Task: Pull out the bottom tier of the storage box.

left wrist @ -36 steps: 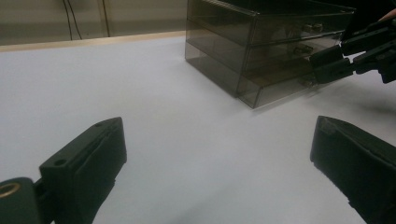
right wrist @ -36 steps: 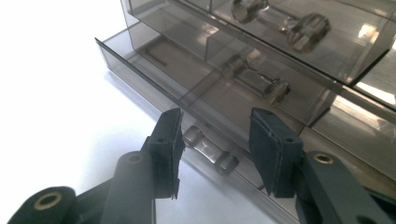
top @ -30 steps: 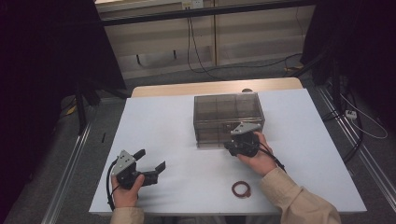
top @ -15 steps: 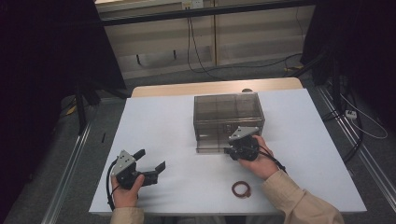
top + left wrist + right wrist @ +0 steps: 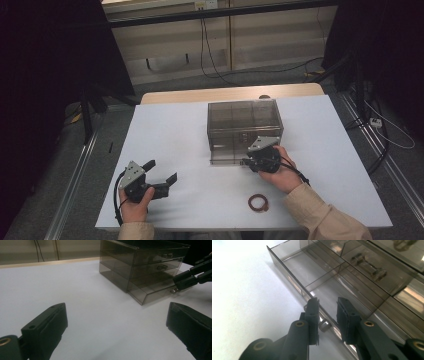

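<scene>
Smoked transparent plastic forms the drawer unit [image 5: 244, 125], which is standing near the middle of the white worktop [image 5: 165, 130], slightly toward its far edge. Its bottom drawer [image 5: 317, 272] is protruding a short way from the front of the unit and is lying flat on the worktop. Inner dividers are splitting this drawer into compartments.

The right gripper [image 5: 248, 161] is positioned at the drawer front, with its jaws straddling the small knob [image 5: 325, 325] on that front. The jaws have just been closing, with the knob between them. In the right gripper view a narrow gap appears to be remaining between the pads and the knob, so the gripper is not yet clamping it, although the angle is making this hard to confirm. The person's right hand [image 5: 282, 175] is holding this gripper just in front of the unit.

The left gripper [image 5: 162, 176] is resting near the front left corner of the worktop, well apart from the unit, with its jaws standing wide apart and nothing between them.

A reddish-brown ring [image 5: 258, 202] is lying flat near the front edge, close to the right sleeve.
</scene>
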`<action>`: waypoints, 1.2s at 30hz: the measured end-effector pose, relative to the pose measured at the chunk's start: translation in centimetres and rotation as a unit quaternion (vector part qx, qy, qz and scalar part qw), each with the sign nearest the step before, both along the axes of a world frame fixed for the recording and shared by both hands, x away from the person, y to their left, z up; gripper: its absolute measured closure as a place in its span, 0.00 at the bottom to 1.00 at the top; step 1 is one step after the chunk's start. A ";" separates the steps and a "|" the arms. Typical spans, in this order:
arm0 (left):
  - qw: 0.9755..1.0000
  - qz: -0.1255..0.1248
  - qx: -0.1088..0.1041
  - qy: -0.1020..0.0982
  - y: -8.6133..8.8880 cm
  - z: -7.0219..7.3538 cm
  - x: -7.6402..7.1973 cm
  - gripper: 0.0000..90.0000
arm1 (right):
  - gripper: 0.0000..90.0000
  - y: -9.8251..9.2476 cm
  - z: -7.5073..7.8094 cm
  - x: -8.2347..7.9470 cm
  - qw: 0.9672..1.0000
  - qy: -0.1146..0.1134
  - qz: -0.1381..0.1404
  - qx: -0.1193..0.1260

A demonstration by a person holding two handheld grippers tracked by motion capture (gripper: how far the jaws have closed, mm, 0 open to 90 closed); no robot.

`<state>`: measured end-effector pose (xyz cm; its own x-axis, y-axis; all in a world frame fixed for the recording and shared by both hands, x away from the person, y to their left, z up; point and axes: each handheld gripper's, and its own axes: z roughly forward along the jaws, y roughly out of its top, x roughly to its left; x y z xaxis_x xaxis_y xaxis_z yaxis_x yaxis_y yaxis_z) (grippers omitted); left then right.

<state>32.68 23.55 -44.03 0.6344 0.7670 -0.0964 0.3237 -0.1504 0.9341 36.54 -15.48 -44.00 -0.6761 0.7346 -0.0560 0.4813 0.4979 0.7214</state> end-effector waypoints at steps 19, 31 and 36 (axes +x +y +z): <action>1.000 -0.001 0.001 0.003 -0.1 -0.1 0.2 0.04 | 0.61 1.1 -1.4 0.6 0.999 -0.005 0.033 -0.027; 1.000 0.001 -0.001 0.001 0.0 0.0 0.2 0.04 | 0.65 1.2 -0.7 0.0 0.997 0.001 0.059 -0.039; 1.000 0.000 -0.001 0.000 0.0 0.0 0.2 0.04 | 0.65 1.2 -0.6 -0.2 0.998 0.002 0.060 -0.037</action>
<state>32.85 23.53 -44.01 0.6342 0.7670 -0.0973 0.3232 -0.1486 0.9346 36.37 -14.29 -44.56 -0.7597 0.6420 -0.1032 0.4179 0.6036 0.6790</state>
